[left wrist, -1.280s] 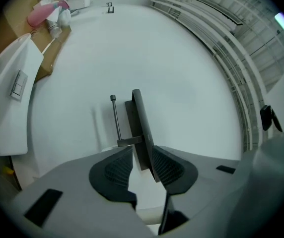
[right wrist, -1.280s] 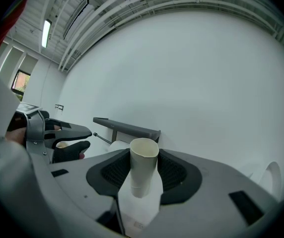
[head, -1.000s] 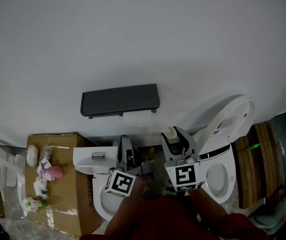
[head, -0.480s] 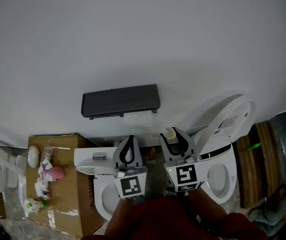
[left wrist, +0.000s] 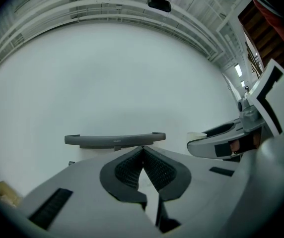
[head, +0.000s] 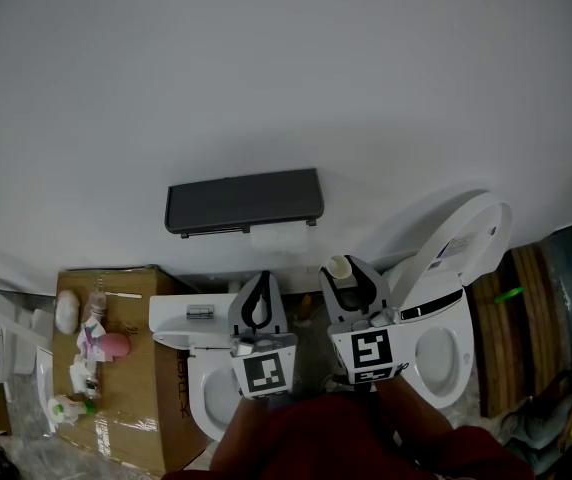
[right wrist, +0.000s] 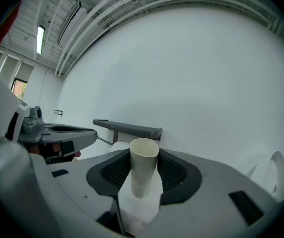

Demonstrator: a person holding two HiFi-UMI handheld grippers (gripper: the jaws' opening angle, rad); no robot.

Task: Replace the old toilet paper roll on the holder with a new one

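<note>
**Old core is off the holder, right gripper has it**

Far left on the floor there's a cardboard box [head: 136,408] with bathroom clutter on top, which has nothing to do with the job. Next over, the left gripper [head: 259,283] points at the wall with its jaws pressed together and nothing between them. My guess is it's just parked out of the way.

On the wall above sits the dark grey holder [head: 244,200] with a white roll [head: 278,236] tucked right under it. It looks like a fresh roll on the bar, but it's small in every view, so don't quote me.

The right gripper [head: 349,273] is clamped on the old cardboard tube [head: 341,267]. The tube is upright with a scrap of paper clinging to it, held clear of the holder, probably headed for the bin. Far right is the toilet [head: 461,258], lid up.
</note>
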